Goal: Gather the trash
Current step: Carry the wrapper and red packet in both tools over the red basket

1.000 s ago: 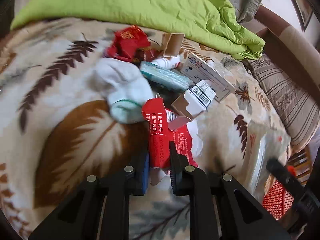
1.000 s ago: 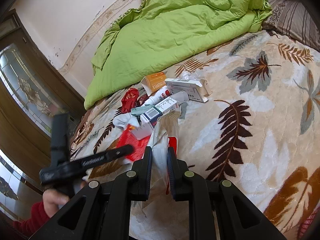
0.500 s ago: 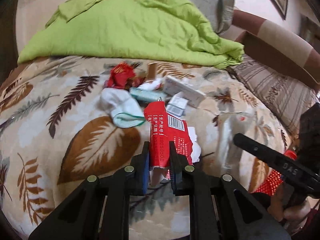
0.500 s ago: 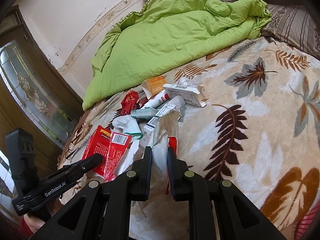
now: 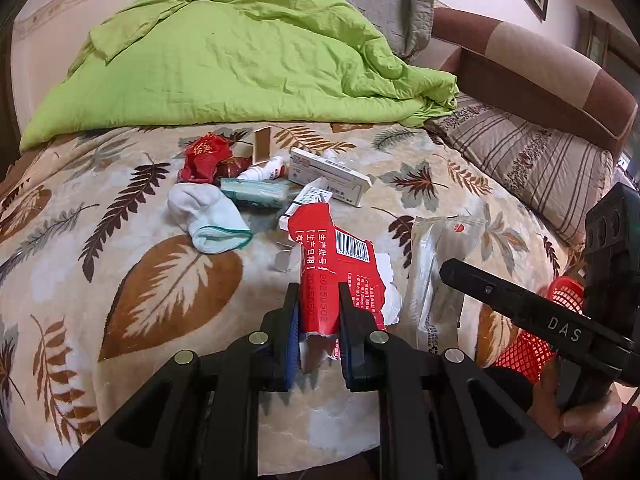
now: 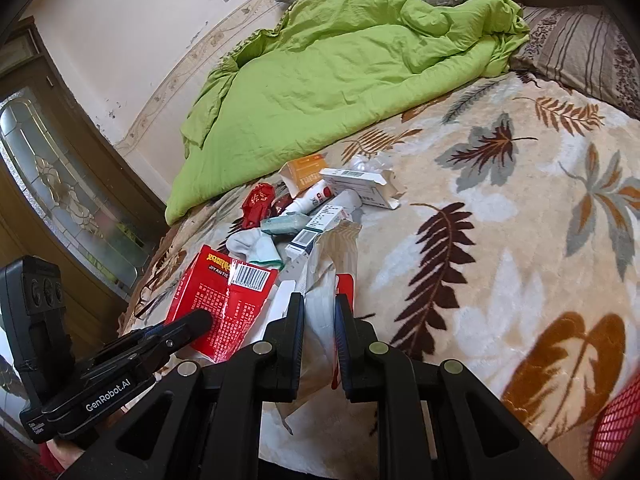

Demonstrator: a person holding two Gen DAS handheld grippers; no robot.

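Trash lies heaped on the bed ahead of both my grippers, spread over the leaf-patterned blanket [image 5: 168,280]. My left gripper [image 5: 318,300] is clamped on the lower end of a torn red packet [image 5: 332,256], its two fingers pressed against either side of the packet so the barcode end stands up just beyond the fingertips. My right gripper [image 6: 320,308] is closed on a clear plastic wrapper [image 6: 332,256], whose crinkled top rises just past its tips; from the left wrist view that same wrapper [image 5: 436,264] hangs just right of the red packet.

Beyond the left gripper's tips sits the rest of the pile: a white sock [image 5: 208,216] ahead and to the left, a teal pack [image 5: 256,196] behind it, a crumpled red wrapper [image 5: 204,156] further off, a small white bottle [image 5: 266,170] and a long white carton [image 5: 328,176] further ahead to the right. An orange box [image 6: 304,174] shows at the far edge of the pile in the right wrist view.

A red mesh basket [image 5: 536,332] sits low to the right of the left gripper, partly hidden by the other tool. A green quilt [image 5: 224,60] is bunched at the far side of the bed, well beyond everything, and a striped pillow [image 5: 532,156] lies off to the right.
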